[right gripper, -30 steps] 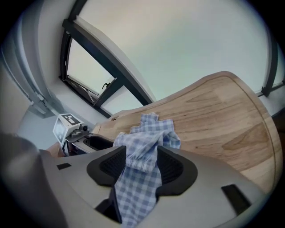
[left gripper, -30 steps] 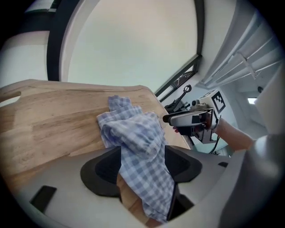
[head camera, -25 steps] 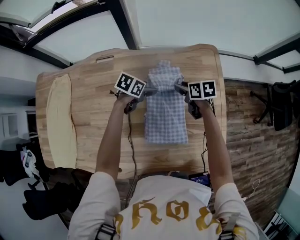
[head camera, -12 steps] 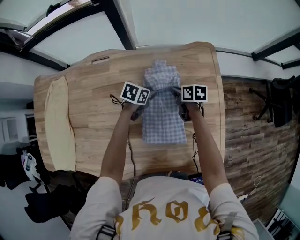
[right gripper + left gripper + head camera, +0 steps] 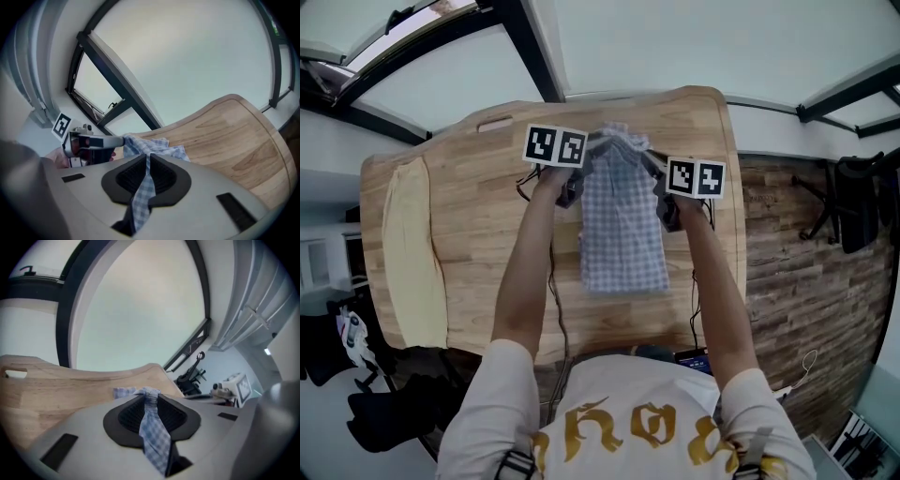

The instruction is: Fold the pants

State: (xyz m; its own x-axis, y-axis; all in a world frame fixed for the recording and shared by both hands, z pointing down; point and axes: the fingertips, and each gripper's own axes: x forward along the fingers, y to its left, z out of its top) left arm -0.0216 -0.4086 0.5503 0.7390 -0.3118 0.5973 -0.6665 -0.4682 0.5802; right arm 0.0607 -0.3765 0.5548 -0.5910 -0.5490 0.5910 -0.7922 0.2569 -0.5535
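On the wooden table (image 5: 487, 244): we see the blue-and-white checked pants (image 5: 623, 234) lying as a long folded strip down the middle of the top. The near end lies flat on the wood and the far end is gathered up between our two grippers.
Left gripper (image 5: 149, 397): its jaws have just been closing. We find them narrow now, pinched on a fold of the pants that runs between them as a thin checked band.
Right gripper (image 5: 146, 164): its jaws have just been closing too. They stand almost together, clamped on a strip of the same cloth.
Far end of the pants: it bunches just beyond both sets of jaws. In the right gripper view we see the left gripper holding the opposite corner.
Our hold: we have one gripper at each side of the far end, left on the left edge and right on the right edge.
Cream cloth (image 5: 412, 253): we see it folded along the table's left side, well apart from the pants.
Beside the table: we see a black chair (image 5: 853, 206) on the wood-pattern floor (image 5: 787, 281) at the right.
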